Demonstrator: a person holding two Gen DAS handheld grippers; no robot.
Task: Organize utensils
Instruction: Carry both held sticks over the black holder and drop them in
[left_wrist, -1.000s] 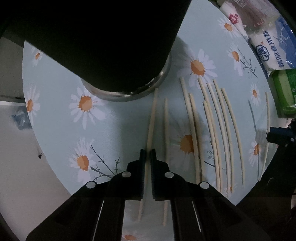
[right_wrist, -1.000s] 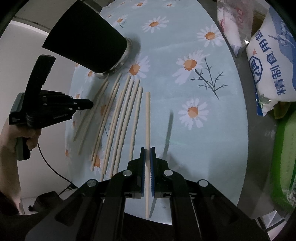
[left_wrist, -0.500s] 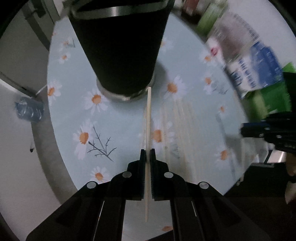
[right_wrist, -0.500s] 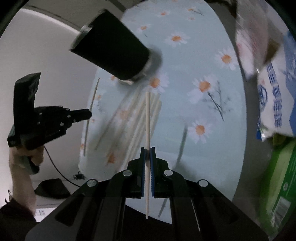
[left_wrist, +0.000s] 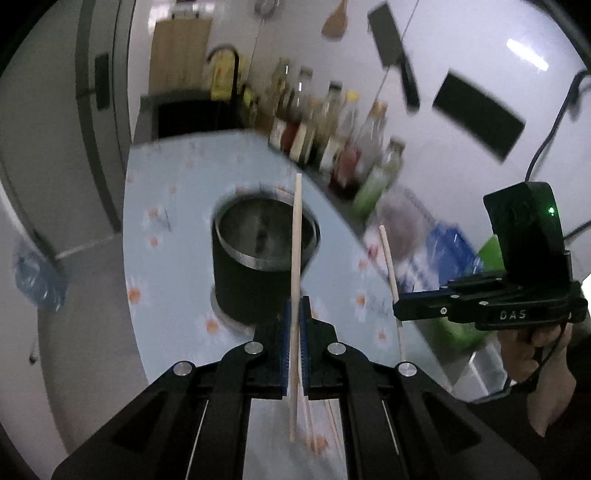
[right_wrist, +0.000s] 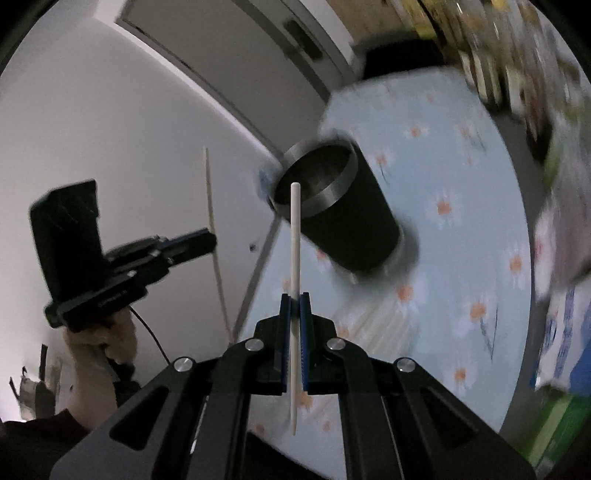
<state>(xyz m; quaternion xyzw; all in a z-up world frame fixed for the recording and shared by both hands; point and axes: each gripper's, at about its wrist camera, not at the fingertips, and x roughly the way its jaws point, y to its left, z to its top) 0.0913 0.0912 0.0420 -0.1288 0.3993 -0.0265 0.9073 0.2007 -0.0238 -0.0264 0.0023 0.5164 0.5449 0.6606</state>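
My left gripper (left_wrist: 294, 301) is shut on a pale wooden chopstick (left_wrist: 295, 240) and holds it upright in the air, its tip in front of the black cup (left_wrist: 255, 280) with a steel rim. My right gripper (right_wrist: 294, 298) is shut on another chopstick (right_wrist: 294, 236), raised above the table, its tip near the cup (right_wrist: 351, 221) mouth. Each gripper shows in the other's view: the right one (left_wrist: 400, 308) and the left one (right_wrist: 210, 236), each with its stick. Several chopsticks (right_wrist: 380, 325) still lie on the daisy-print tablecloth (right_wrist: 461, 206).
Sauce bottles (left_wrist: 332, 129) stand in a row along the table's far edge. Salt bags (left_wrist: 439, 251) and a green package (right_wrist: 554, 424) sit at the right side. A black sink (left_wrist: 192, 114) is at the back. Knives hang on the wall (left_wrist: 399, 55).
Both grippers have lifted their chopsticks off the table and tilted up, so the views now look over the cup's open mouth instead of down at the cloth.
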